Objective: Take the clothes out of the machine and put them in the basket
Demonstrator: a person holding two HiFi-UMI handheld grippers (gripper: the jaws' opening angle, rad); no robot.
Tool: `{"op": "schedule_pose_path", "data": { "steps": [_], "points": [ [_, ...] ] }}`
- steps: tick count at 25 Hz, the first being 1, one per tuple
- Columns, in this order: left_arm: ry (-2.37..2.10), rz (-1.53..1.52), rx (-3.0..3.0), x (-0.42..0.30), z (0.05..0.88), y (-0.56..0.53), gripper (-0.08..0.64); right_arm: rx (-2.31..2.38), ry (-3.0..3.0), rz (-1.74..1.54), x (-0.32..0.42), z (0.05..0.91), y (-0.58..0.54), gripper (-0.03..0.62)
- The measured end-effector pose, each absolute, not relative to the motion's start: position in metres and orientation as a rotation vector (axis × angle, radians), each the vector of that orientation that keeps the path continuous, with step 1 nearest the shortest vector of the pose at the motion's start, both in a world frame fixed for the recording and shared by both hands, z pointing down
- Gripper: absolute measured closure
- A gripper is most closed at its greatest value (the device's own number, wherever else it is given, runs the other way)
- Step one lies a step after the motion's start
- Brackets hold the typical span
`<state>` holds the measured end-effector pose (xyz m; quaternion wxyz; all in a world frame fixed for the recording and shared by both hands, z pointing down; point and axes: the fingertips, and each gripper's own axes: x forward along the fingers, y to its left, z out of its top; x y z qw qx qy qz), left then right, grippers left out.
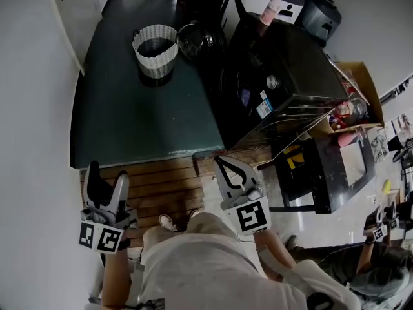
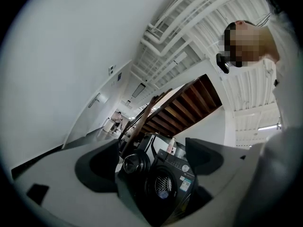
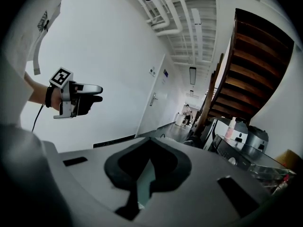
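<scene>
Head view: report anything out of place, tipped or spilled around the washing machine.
Nothing stands out. The basket stands upright on the dark floor beside the washing machine, whose round door hangs open between them. The bottle on top is upright, and no spill shows.

Bright, even light is washing out the white walls, while the dark machine is losing detail. Both gripper views are bending heavily, black vignetting ringing their soft edges.
</scene>
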<state>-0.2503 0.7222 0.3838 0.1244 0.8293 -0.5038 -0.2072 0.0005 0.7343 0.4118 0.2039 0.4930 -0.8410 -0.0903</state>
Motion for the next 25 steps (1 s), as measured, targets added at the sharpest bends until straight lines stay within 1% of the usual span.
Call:
{"op": "schedule_pose_path", "data": {
  "steps": [2, 8, 12, 16, 20, 25],
  "points": [
    [-1.469, -0.593, 2.41, -0.257, 0.388, 0.717, 0.124, 1.391, -2.317, -0.237, 0.003, 0.417, 0.735, 0.581],
    [-1.418, -0.535, 2.4, -0.253, 0.406, 0.683, 0.112, 1.455, -2.254, -0.146, 0.018, 0.434, 0.722, 0.581],
    [-1.36, -0.46, 2.405, -0.239, 0.422, 0.637, 0.111, 1.479, -2.232, -0.082, 0.026, 0.453, 0.68, 0.581],
    [-1.316, -0.402, 2.433, -0.224, 0.428, 0.569, 0.112, 1.495, -2.213, -0.03, 0.036, 0.473, 0.614, 0.581],
    [-1.274, -0.348, 2.479, -0.196, 0.411, 0.479, 0.112, 1.53, -2.214, 0.046, 0.05, 0.475, 0.533, 0.581],
    [-1.187, -0.339, 2.536, -0.15, 0.358, 0.388, 0.112, 1.542, -2.2, 0.114, 0.072, 0.439, 0.456, 0.581]
  ]
}}
